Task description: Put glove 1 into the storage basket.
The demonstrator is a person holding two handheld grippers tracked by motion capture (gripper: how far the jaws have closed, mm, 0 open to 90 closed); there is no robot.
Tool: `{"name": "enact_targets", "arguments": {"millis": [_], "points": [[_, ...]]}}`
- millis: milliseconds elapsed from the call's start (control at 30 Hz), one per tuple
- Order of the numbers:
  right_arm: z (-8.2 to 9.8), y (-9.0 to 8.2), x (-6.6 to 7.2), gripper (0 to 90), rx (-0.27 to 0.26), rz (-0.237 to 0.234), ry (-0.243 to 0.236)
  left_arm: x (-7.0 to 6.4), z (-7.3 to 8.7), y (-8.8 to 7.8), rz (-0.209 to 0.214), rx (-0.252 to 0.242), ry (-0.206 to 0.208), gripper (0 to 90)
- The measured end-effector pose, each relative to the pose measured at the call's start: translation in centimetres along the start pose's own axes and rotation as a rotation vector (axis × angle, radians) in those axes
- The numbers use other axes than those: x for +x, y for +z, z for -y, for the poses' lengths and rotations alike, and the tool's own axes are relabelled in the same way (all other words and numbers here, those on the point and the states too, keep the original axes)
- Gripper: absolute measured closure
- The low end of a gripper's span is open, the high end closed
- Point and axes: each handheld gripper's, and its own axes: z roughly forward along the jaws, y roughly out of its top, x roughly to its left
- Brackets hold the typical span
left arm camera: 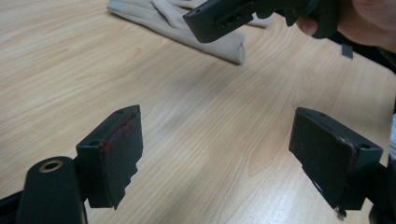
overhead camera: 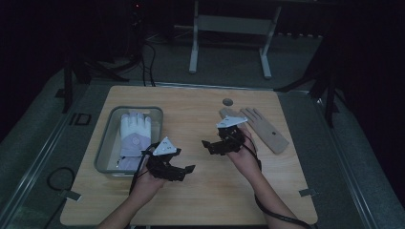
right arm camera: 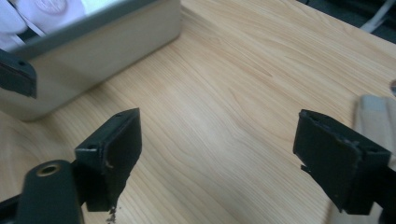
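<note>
Taking the metal tray (overhead camera: 106, 143) at the table's (overhead camera: 200, 191) left as landmark: white glove (overhead camera: 134, 131) lies inside it; left hand-held gripper (overhead camera: 184, 172) sits just right of its near corner, jaws wide, empty. Right hand-held gripper (overhead camera: 208, 145), farther right, also wide and empty; beige glove (overhead camera: 265, 129) lies flat well right of the tray, just beyond this gripper. Judgement: swing right hand-held gripper toward the beige glove, come in low, pinch one edge.

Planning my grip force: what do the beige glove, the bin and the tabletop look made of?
Beige glove: soft matte fabric, probably knit; it lies limp with folds. Bin: looks like translucent frosted plastic, its wall smooth with a dull sheen; metal can't be ruled out. Tabletop: light wood or wood-look laminate, with visible grain and a smooth finish.
</note>
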Motion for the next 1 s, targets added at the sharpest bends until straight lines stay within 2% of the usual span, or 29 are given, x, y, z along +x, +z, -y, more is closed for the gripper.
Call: {"name": "enact_targets", "arguments": {"millis": [267,367,433,467,567,667,700,733,800,833,1000], "points": [[2.0,-0.5,-0.6,15.5,0.004,0.017,-0.028,-0.7,0.9,1.2,0.011,-0.014,0.005,17.7],[3.2,-0.9,-1.1,14.7,-0.002,0.031,-0.042,-1.1,1.6,1.8,0.011,-0.025,0.020,17.7],[3.9,-1.2,-1.5,14.4,-0.011,0.043,-0.050,-1.3,1.9,2.1,-0.003,-0.022,0.030,17.7],[4.4,-1.4,-1.9,14.4,-0.016,0.043,-0.048,-1.5,2.2,2.3,-0.019,-0.019,0.031,15.9],[5.5,-1.8,-2.9,13.9,-0.024,0.038,-0.049,-1.6,2.8,2.8,-0.024,-0.014,0.023,11.1],[6.1,-2.0,-3.3,14.1,-0.012,0.043,-0.052,-1.6,3.2,3.2,-0.012,-0.006,0.020,7.8],[6.5,-2.1,-3.5,14.2,-0.006,0.048,-0.047,-1.9,3.7,3.6,-0.014,-0.006,0.051,7.8],[7.3,-2.4,-4.1,13.8,0.012,0.051,-0.015,-1.9,4.0,3.8,-0.015,-0.007,0.070,5.6],[7.9,-2.8,-4.6,13.8,0.015,0.061,0.006,-1.8,4.5,4.1,0.007,-0.027,0.085,1.9],[8.3,-2.9,-4.8,13.7,0.009,0.064,0.016,-1.7,4.7,4.2,0.004,-0.024,0.089,1.9],[9.8,-3.5,-5.5,13.5,-0.003,0.050,0.027,-1.0,5.4,4.4,-0.002,-0.048,0.049,1.9]]}}
